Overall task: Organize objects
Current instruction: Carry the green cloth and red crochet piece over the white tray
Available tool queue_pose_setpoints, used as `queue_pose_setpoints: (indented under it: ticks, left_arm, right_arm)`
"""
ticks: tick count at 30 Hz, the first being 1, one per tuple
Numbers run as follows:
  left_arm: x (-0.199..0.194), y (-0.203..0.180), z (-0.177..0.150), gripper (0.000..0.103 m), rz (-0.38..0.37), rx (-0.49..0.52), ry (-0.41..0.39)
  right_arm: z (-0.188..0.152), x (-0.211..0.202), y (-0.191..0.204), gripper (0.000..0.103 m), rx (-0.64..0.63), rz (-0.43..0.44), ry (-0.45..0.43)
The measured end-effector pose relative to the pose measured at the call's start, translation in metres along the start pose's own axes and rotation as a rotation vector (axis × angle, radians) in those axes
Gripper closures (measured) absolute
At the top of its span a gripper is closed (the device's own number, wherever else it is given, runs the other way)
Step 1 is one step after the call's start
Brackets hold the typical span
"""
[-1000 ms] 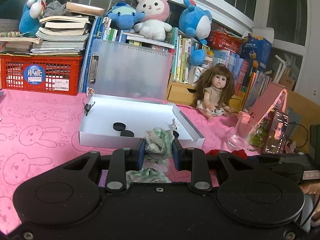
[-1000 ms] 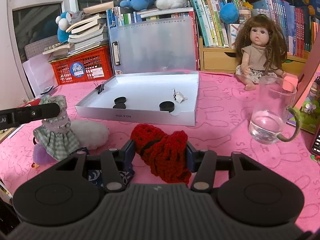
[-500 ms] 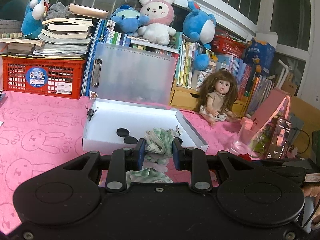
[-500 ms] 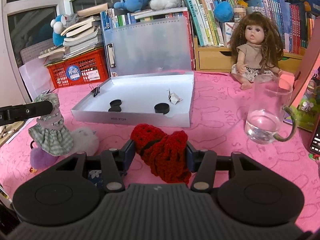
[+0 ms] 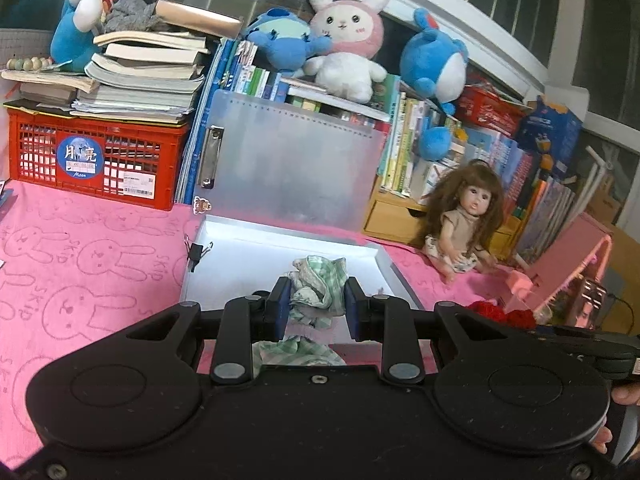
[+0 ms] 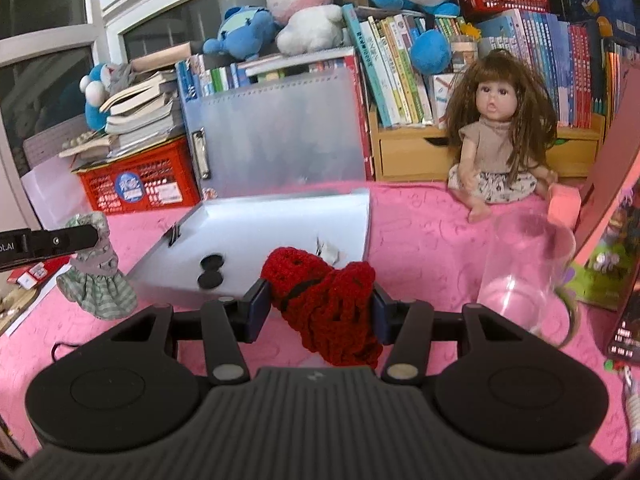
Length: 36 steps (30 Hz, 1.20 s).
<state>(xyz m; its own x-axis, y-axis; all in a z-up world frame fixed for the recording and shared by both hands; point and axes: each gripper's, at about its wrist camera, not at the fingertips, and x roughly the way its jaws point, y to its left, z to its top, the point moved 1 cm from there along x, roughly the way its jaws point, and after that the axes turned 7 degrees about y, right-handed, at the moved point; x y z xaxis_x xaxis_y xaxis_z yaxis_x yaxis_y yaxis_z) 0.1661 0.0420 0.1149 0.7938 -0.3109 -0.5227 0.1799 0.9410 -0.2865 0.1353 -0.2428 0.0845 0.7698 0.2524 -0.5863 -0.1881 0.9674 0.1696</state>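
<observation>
My left gripper (image 5: 314,304) is squeezed tight on a little green checked doll dress (image 5: 318,292). From my right wrist view, the dress (image 6: 96,276) hangs down from the fingers, neck up and skirt down, above the pink bunny cloth (image 5: 92,256). My right gripper (image 6: 320,304) holds a red knitted thing (image 6: 324,300), with both pads pressing its sides. It is lumpy and droops down toward me, so I cannot tell which way it points. Just past both grippers lies the white box tray (image 6: 256,224), flat on the cloth. In it are two black round discs (image 6: 210,272), a small crumpled paper bit (image 6: 328,250), and a black binder clip (image 6: 174,236) on its left rim. A clear glass jug (image 6: 524,272) stands near my right gripper on the right. Behind the tray a frosted clipboard folder (image 5: 292,164) leans up. A long-haired doll (image 6: 500,132) sits to the right by a wooden drawer (image 6: 412,152). A red crate (image 5: 96,160) with stacked books is on the left, and plush toys sit on top of the book row.
</observation>
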Motion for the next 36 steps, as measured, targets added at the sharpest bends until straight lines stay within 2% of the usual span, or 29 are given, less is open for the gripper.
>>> queue_pose_setpoints:
  ticks: [12,25,36]
  left_arm:
    - [0.051,0.011,0.027,0.077,0.093,0.007,0.020]
    - [0.104,0.017,0.023,0.077,0.148,0.052,0.059]
    - [0.130,0.017,0.019,0.077,0.181,0.090,0.106]
  right_arm:
    - [0.030,0.029,0.004,0.048,0.003,-0.034,-0.027]
    - [0.035,0.076,-0.001,0.048,0.062,-0.057,0.035]
    - [0.038,0.107,0.003,0.048,0.069,-0.051,0.073]
